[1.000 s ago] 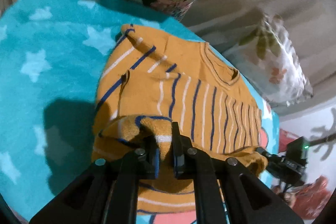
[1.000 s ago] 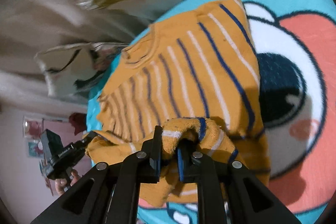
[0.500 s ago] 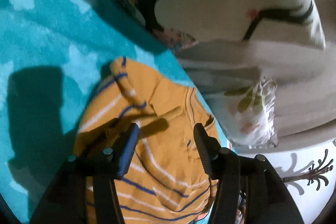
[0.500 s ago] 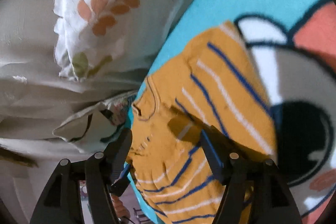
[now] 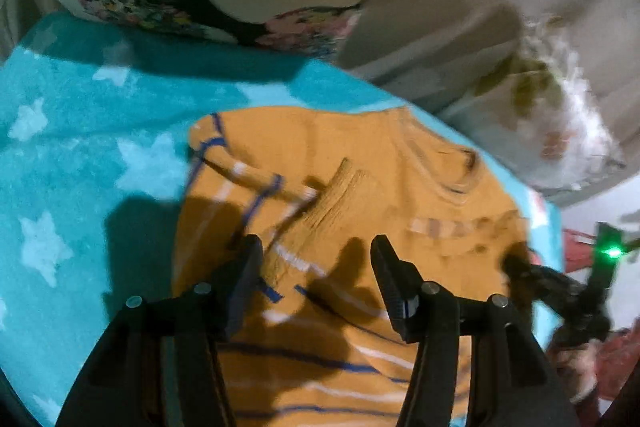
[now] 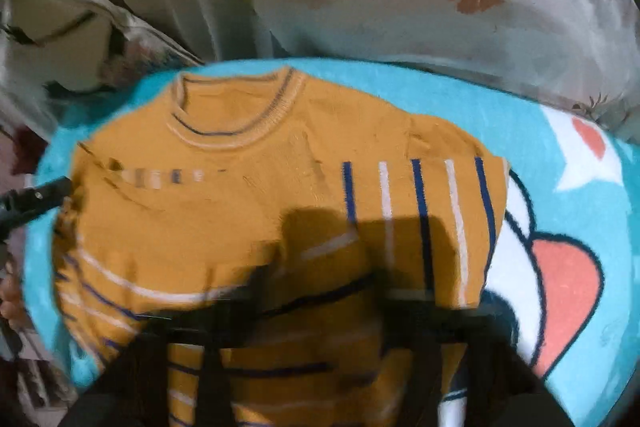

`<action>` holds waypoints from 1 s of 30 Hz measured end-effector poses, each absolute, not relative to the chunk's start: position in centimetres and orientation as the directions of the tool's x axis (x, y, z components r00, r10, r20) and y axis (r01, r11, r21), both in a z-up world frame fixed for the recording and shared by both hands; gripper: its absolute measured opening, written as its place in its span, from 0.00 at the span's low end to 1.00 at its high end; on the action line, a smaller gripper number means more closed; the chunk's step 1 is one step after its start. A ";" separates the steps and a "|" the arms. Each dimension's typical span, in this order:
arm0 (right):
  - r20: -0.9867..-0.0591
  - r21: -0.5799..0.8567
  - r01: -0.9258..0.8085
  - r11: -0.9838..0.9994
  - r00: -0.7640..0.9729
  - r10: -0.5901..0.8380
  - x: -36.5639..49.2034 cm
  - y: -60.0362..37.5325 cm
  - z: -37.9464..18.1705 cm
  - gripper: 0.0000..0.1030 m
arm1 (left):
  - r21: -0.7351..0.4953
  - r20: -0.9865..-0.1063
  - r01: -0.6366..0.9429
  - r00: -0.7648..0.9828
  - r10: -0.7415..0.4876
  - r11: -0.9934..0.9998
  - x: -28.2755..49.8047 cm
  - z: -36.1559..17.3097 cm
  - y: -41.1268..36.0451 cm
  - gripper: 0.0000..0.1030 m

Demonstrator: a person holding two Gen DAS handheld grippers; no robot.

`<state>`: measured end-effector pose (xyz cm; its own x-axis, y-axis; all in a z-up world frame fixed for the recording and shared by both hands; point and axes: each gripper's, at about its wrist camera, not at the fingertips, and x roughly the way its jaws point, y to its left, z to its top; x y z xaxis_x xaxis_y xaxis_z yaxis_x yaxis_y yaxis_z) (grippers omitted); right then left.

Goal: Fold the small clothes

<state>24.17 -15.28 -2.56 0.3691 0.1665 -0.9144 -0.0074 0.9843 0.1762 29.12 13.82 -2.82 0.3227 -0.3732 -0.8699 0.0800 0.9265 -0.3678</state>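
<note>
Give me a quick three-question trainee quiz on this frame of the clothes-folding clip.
1. True or false: the left gripper is clamped on the orange sweater.
2. What does the sweater lie on? A) a teal blanket with white stars B) a wooden table C) a grey towel
3. What two colours are the sweater's stripes?

Key: 1. False; its jaws stand apart above the sweater and grip nothing. 2. A. 3. Blue and white.
</note>
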 end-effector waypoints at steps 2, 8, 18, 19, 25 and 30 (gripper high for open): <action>-0.903 0.218 0.061 0.974 0.391 0.178 24.3 -17.6 -3.0 0.14 | -0.364 -0.884 0.033 0.302 -0.356 0.931 30.2 -4.0 14.5 0.54; -0.858 0.445 0.265 0.855 0.400 0.323 25.2 -23.4 -5.1 0.17 | -0.400 -0.880 0.006 0.276 -0.386 0.917 31.0 -4.7 15.3 0.54; -0.842 0.443 0.302 0.844 0.465 0.275 18.6 -26.4 -0.3 0.55 | -0.474 -0.844 0.014 0.278 -0.459 0.880 29.2 -3.2 17.2 0.54; -0.840 0.447 0.309 0.840 0.467 0.275 17.7 -26.3 -0.2 0.56 | -0.473 -0.842 0.028 0.280 -0.461 0.881 28.6 -2.9 17.3 0.54; -0.868 0.406 0.332 0.851 0.432 0.245 10.4 -24.8 -1.0 0.61 | -0.442 -0.846 0.108 0.279 -0.454 0.891 25.1 -1.8 18.2 0.55; -0.935 0.240 0.396 0.886 0.340 0.101 8.3 -24.1 -3.7 0.55 | -0.352 -0.880 0.169 0.275 -0.387 0.920 22.5 -2.7 19.0 0.57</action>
